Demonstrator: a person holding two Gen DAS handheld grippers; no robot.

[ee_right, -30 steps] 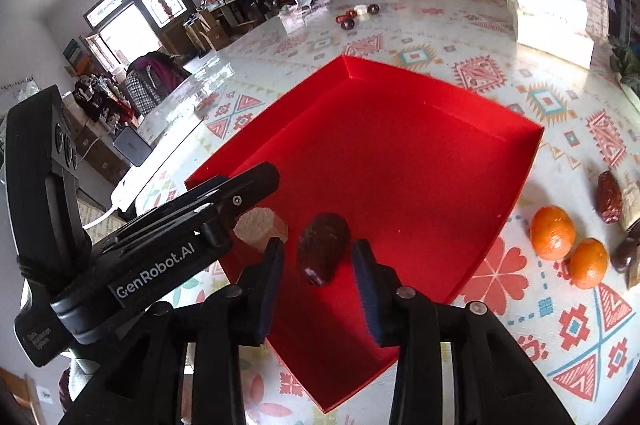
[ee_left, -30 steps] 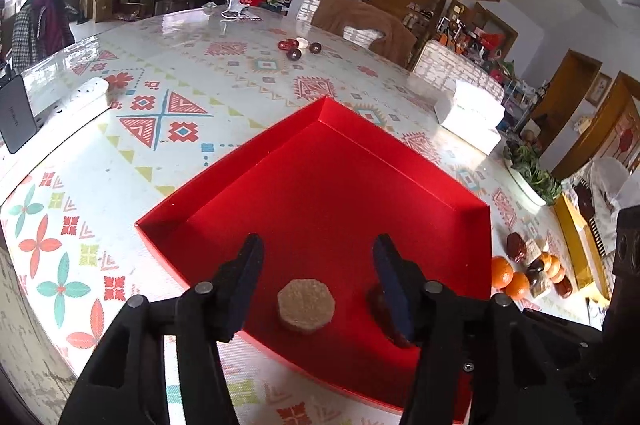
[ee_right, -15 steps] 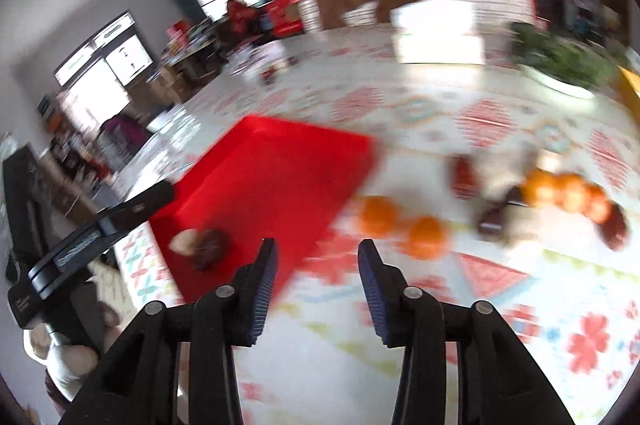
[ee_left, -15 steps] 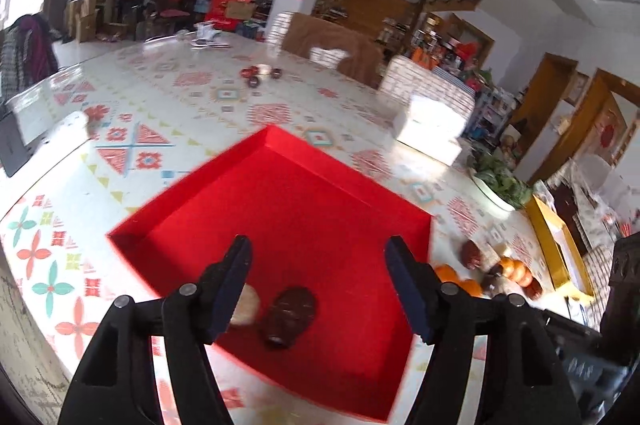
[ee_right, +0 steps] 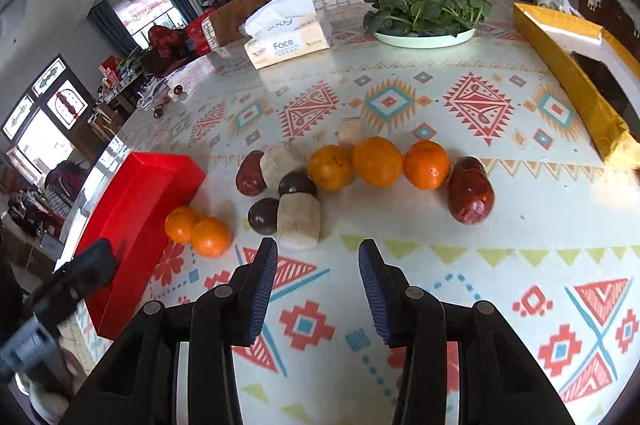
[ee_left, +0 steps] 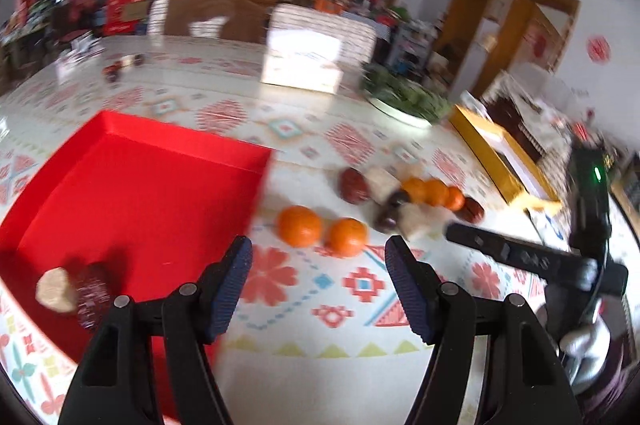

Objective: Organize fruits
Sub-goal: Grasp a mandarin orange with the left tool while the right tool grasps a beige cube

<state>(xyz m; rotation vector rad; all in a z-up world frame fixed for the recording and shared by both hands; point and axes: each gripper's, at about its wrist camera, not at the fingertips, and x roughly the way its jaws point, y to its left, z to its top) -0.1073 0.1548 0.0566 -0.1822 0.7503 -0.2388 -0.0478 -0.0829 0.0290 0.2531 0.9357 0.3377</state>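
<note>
I see two pieces in tray point(ee_left: 132, 185), left of left claw point(ee_left: 318, 273); oranges point(ee_right: 376, 161), rest ahead of right claw point(ee_right: 318, 273); both claws open, empty.

Fruits point(ee_right: 376, 163) right of tray point(ee_right: 136, 209)

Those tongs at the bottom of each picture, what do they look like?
Both the left tongs and right tongs are matte black plastic, with round silver rivets at the joints. Each finger ends in a dark blue ribbed pad. No cables or sleeves show.
</note>
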